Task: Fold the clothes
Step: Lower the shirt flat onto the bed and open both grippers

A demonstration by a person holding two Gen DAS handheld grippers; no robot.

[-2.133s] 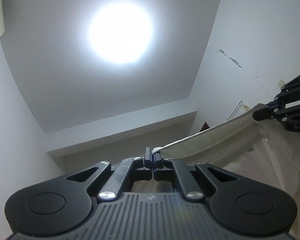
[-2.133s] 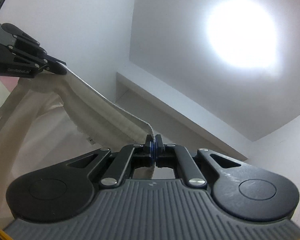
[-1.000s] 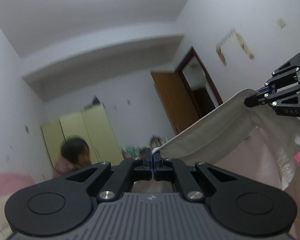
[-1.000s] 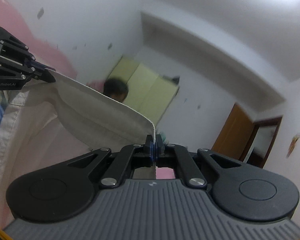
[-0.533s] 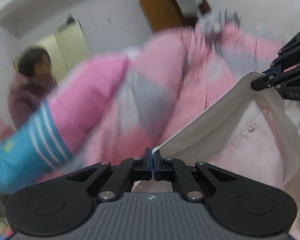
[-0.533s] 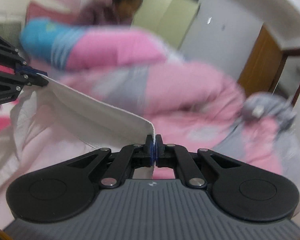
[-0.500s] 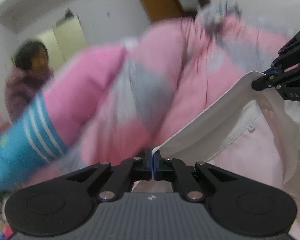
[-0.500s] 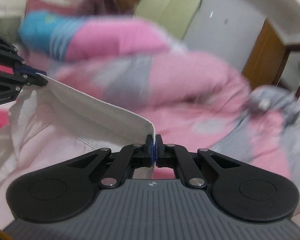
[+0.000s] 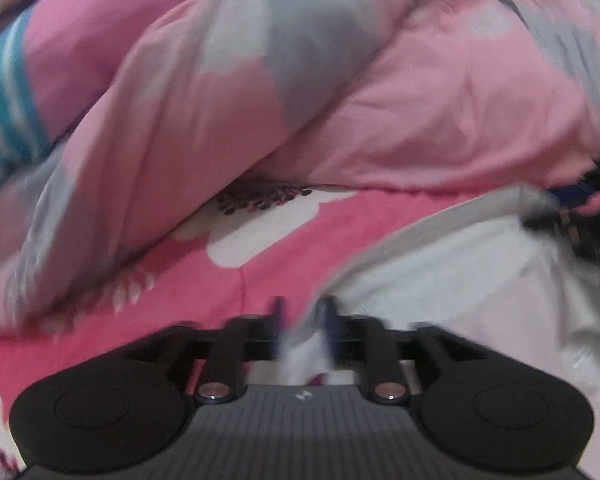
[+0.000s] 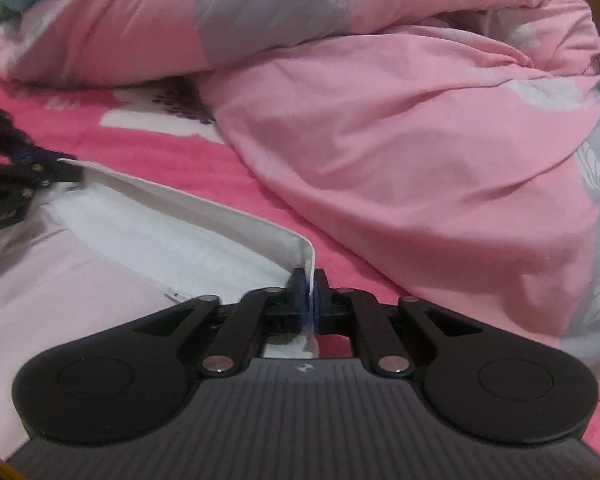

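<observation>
Right wrist view, my right tongs (image 10: pixel 309 294) pinching the white garment's (image 10: pixel 172 232) hem, left tongs (image 9: pixel 303 320) parted around blurred cloth, pink quilt (image 10: pixel 400 128) beyond, no readable writing.

We see soft, even indoor light, heavy motion blur in the left view, and fisheye-curved edges.
</observation>
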